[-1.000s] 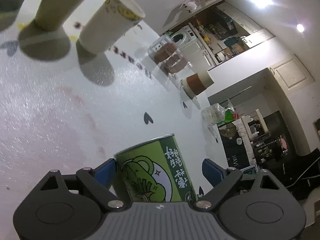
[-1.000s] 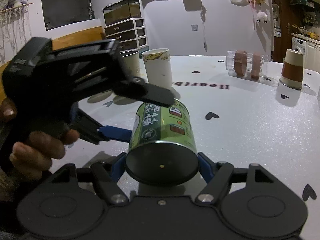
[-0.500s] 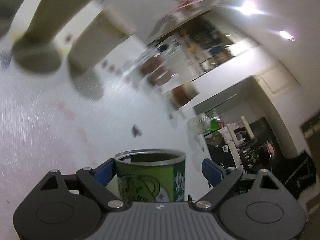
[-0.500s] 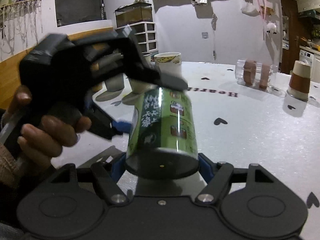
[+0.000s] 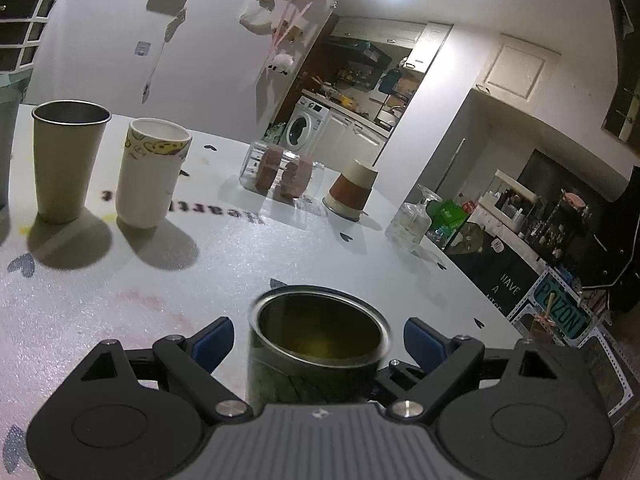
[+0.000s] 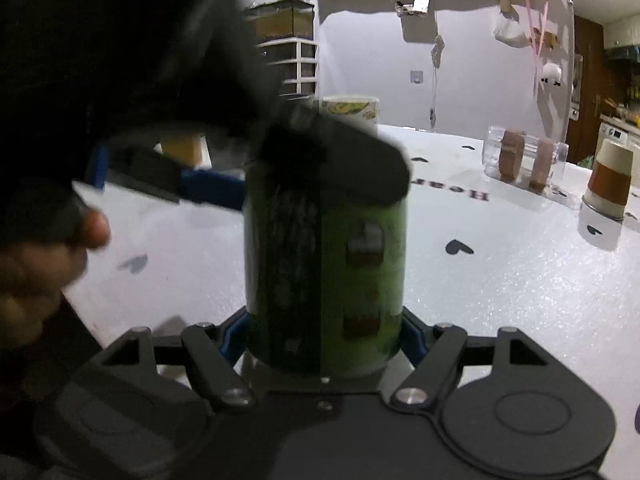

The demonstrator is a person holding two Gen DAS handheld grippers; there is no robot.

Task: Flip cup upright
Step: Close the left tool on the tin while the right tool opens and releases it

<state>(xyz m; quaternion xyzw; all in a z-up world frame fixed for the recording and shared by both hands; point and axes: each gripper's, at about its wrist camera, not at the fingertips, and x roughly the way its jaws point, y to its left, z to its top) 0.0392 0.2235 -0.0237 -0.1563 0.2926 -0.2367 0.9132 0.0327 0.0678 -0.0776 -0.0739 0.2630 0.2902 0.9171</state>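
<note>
The green printed cup [image 5: 316, 344] stands upright on the white table, mouth up. In the left wrist view it sits between the blue pads of my left gripper [image 5: 318, 340], with gaps on both sides, so the jaws are open around it. In the right wrist view the same cup [image 6: 326, 280] fills the centre and my right gripper [image 6: 324, 334] is shut on its lower part, a blue pad on each side. The left gripper body [image 6: 160, 80] and the hand holding it are blurred at the cup's top left.
Behind stand a steel tumbler [image 5: 66, 160] and a white paper cup [image 5: 154, 172], both upright. A clear container [image 5: 280, 172] lies on its side, a brown-and-white paper cup [image 5: 352, 192] stands upside down, and a glass [image 5: 412, 220] is inverted near the table's right edge [image 5: 472, 280].
The green cup has swung from lying on its side to standing upright, held by my right gripper at its base. My left gripper rotated along with it and now looks level across the table.
</note>
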